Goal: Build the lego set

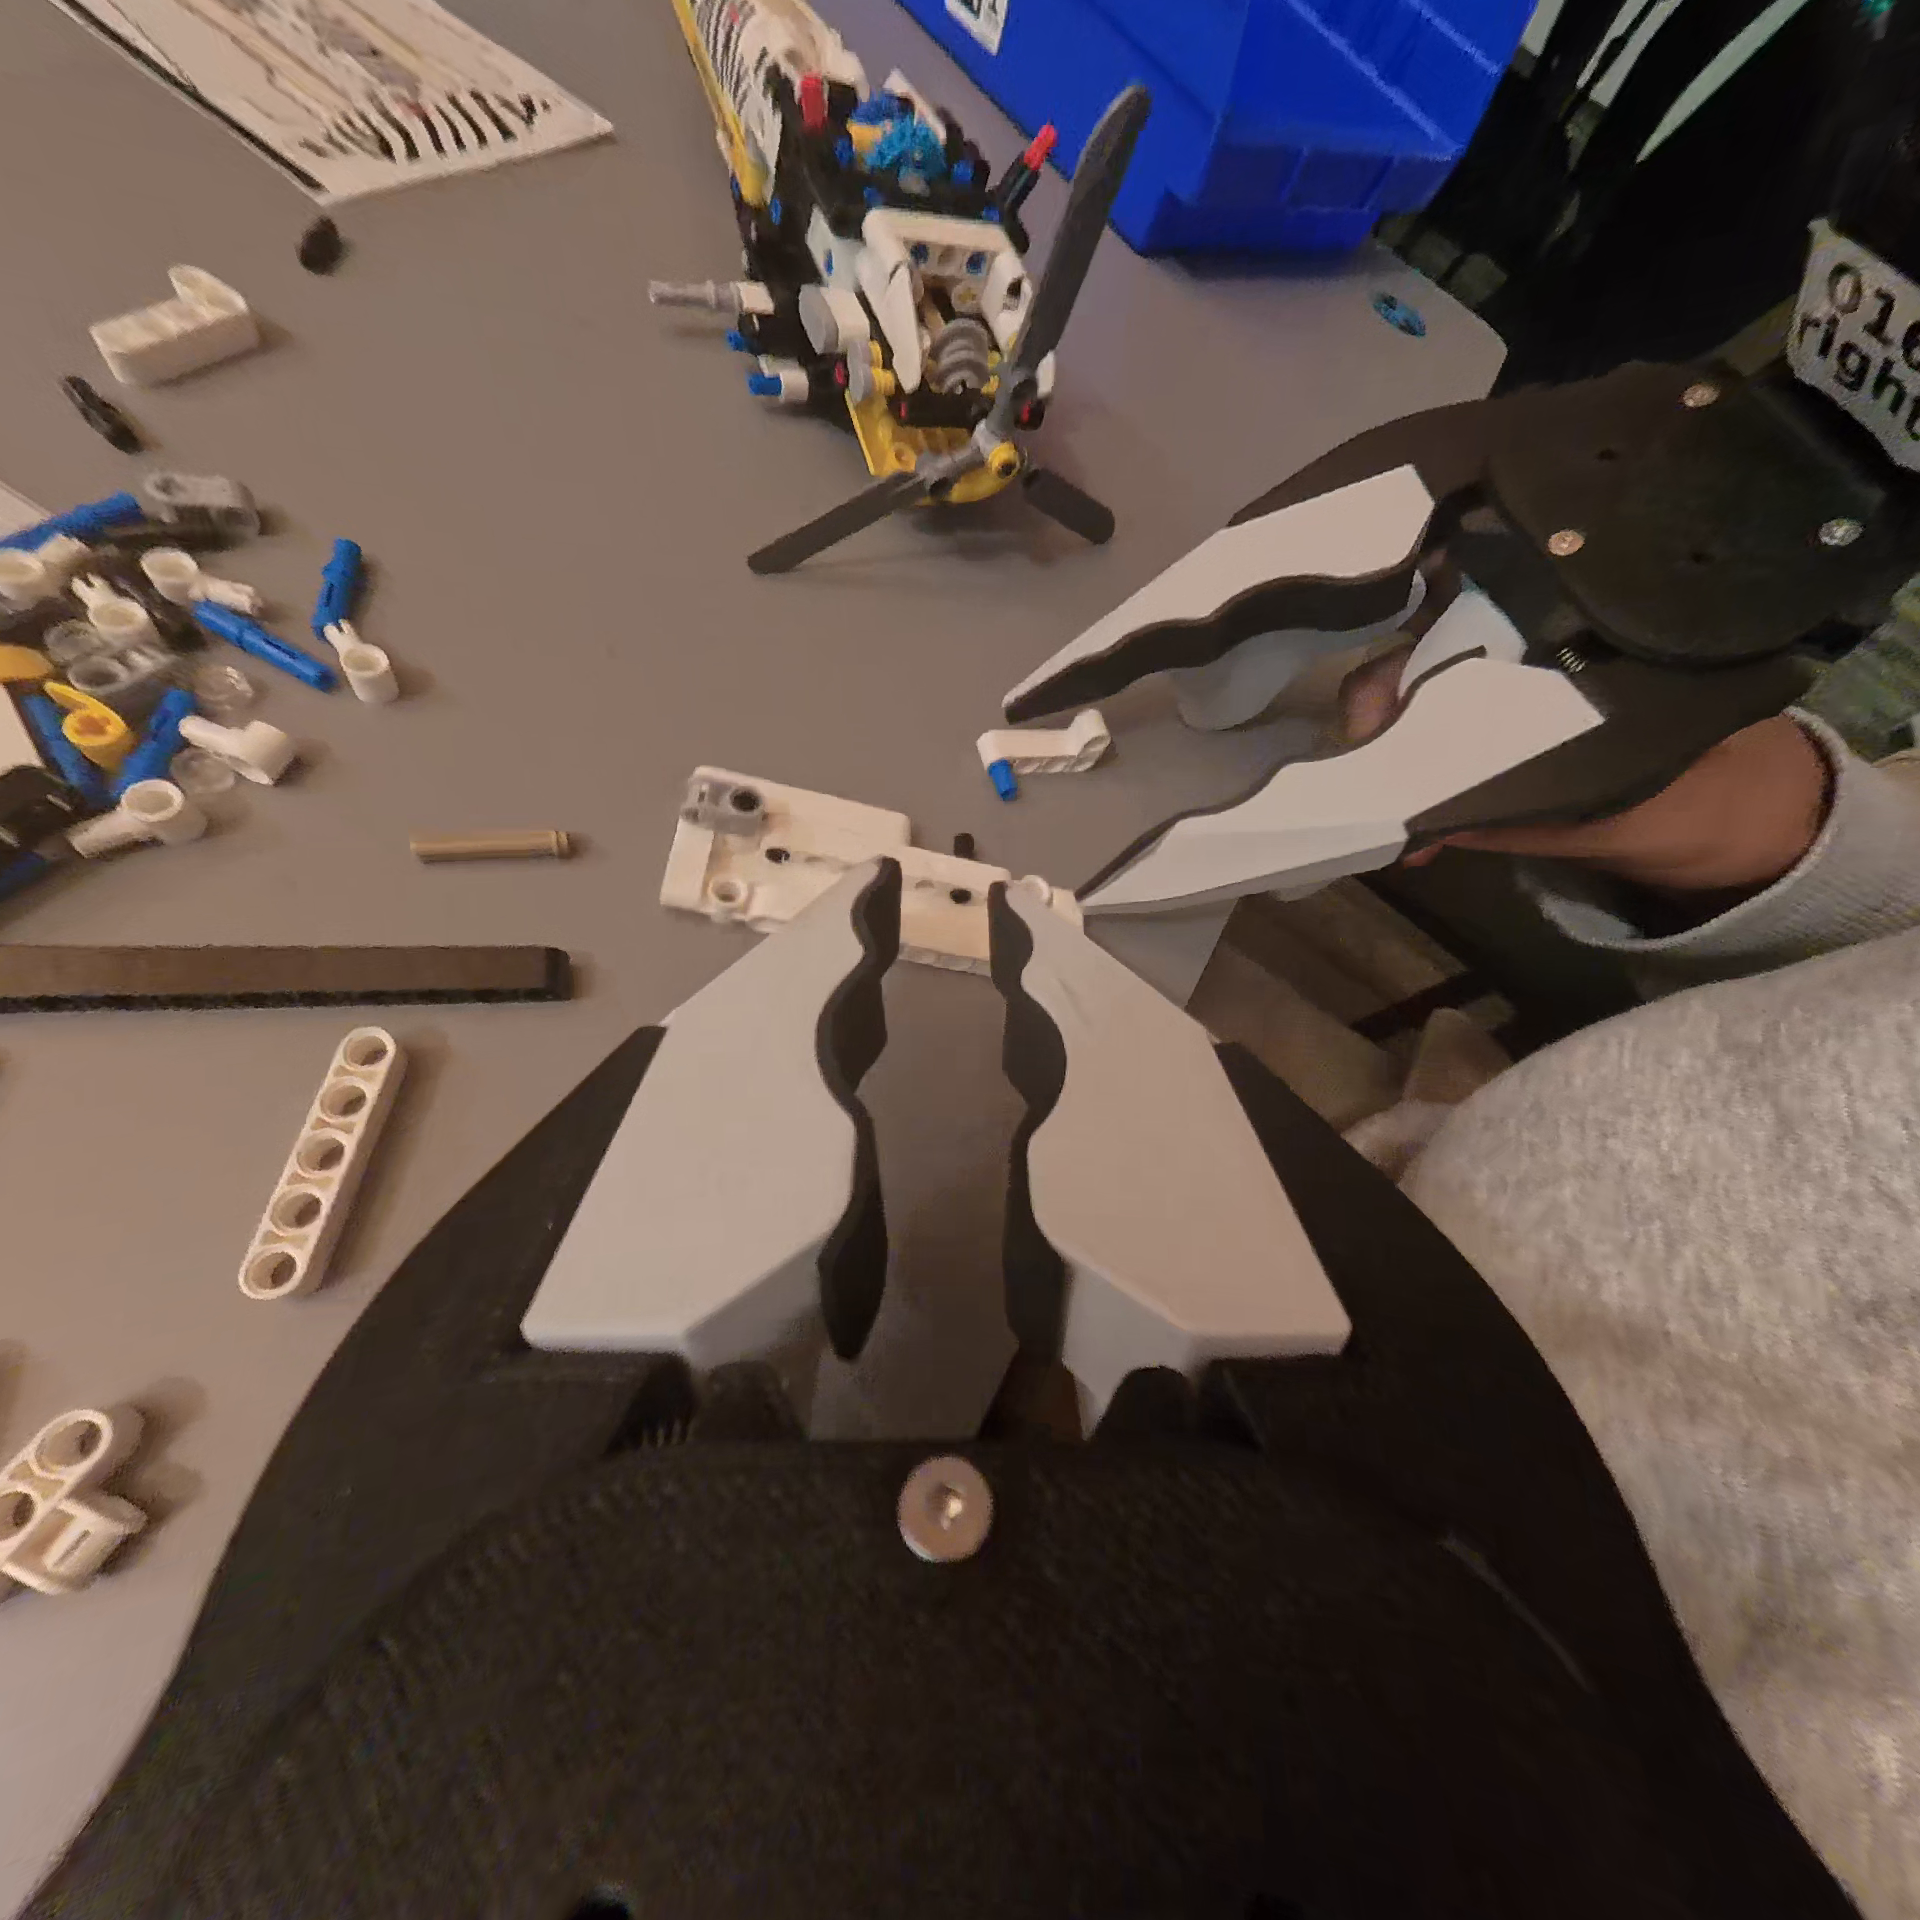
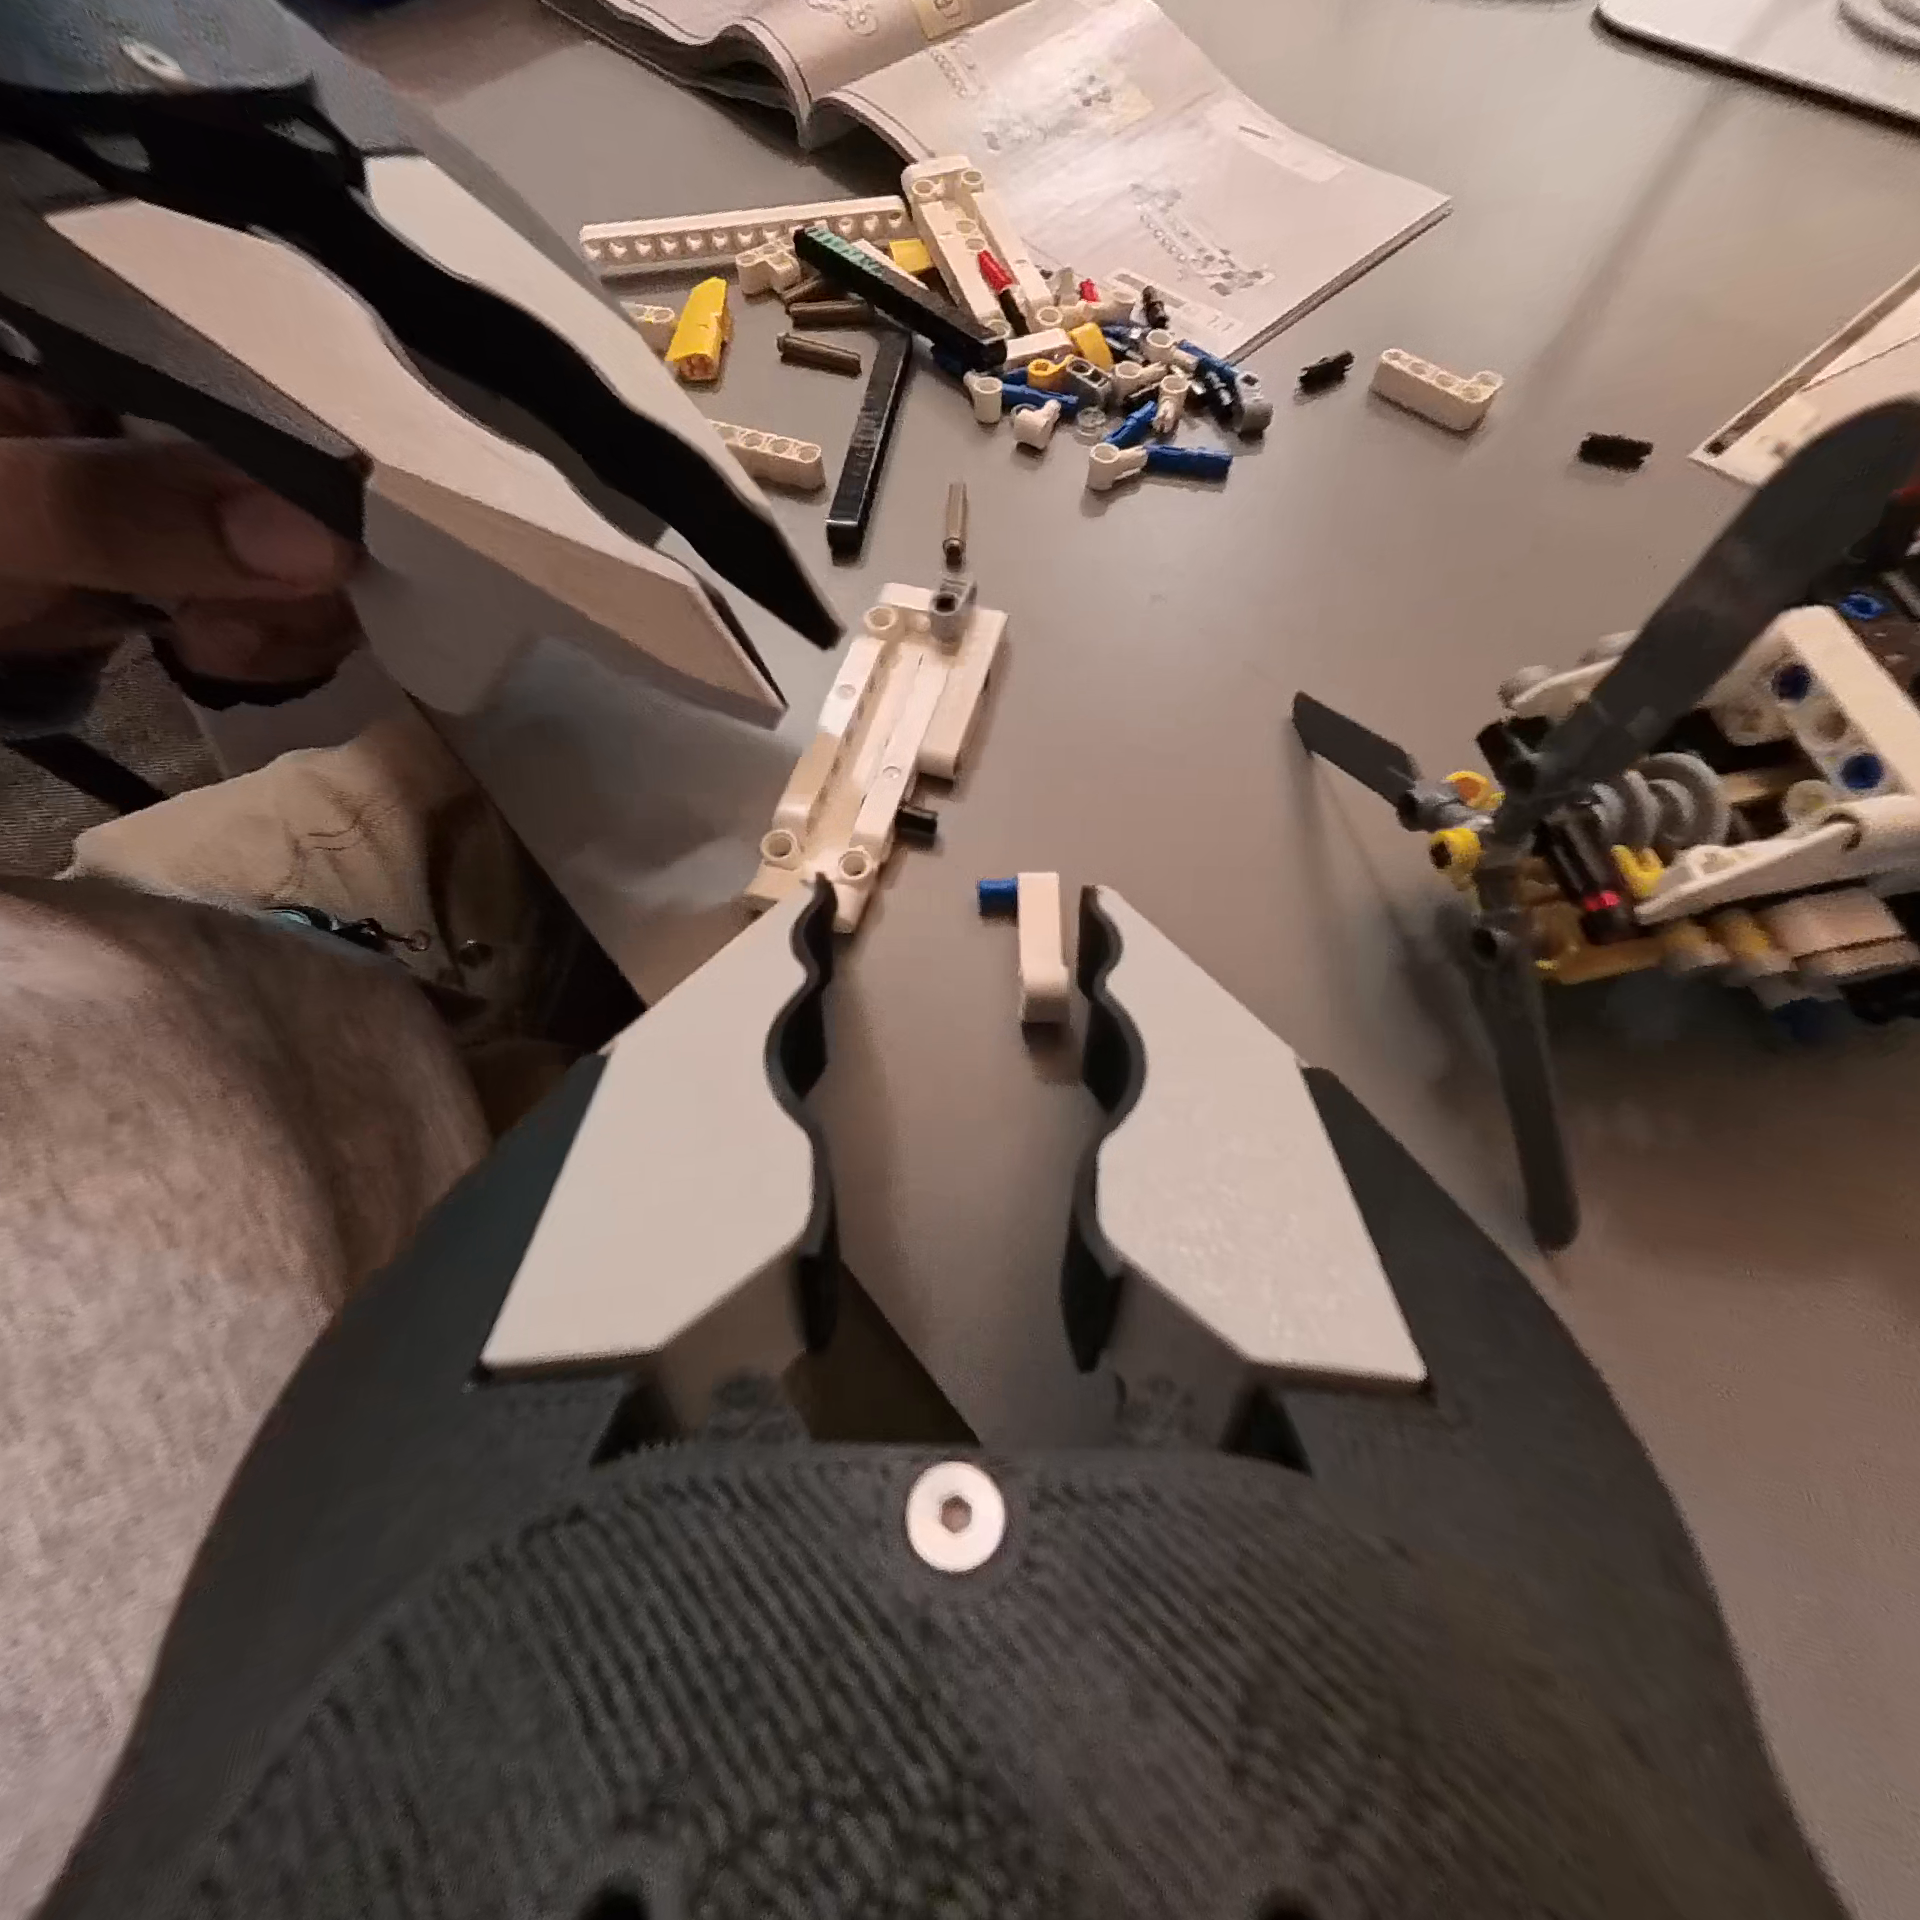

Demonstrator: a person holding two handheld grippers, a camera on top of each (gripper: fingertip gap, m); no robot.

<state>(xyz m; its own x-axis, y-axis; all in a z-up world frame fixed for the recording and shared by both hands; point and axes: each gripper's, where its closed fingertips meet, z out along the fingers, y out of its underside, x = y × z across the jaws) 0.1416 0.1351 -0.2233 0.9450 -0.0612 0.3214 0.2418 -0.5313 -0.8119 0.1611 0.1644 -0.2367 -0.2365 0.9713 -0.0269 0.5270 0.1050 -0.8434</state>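
A half-built plane model (image 1: pixel 914 312) with a black propeller stands on the grey table; it also shows at the right of the right wrist view (image 2: pixel 1662 810). A flat white panel assembly (image 1: pixel 779 852) lies on the table and shows in the right wrist view (image 2: pixel 904 727) too. My left gripper (image 1: pixel 940 899) is open a little, its tips over the assembly's near edge. A small white beam with a blue pin (image 2: pixel 1039 945) lies between the fingers of my open right gripper (image 2: pixel 956 904), close to the right finger. The right gripper (image 1: pixel 1049 805) and the beam (image 1: pixel 1044 748) also show in the left wrist view.
A pile of loose parts (image 2: pixel 1081 353) lies beyond, by an open instruction booklet (image 2: pixel 1091 135). A long black beam (image 1: pixel 281 971), a white five-hole beam (image 1: pixel 322 1164) and a tan axle (image 1: pixel 488 844) lie to the left. A blue bin (image 1: pixel 1247 104) stands behind the model.
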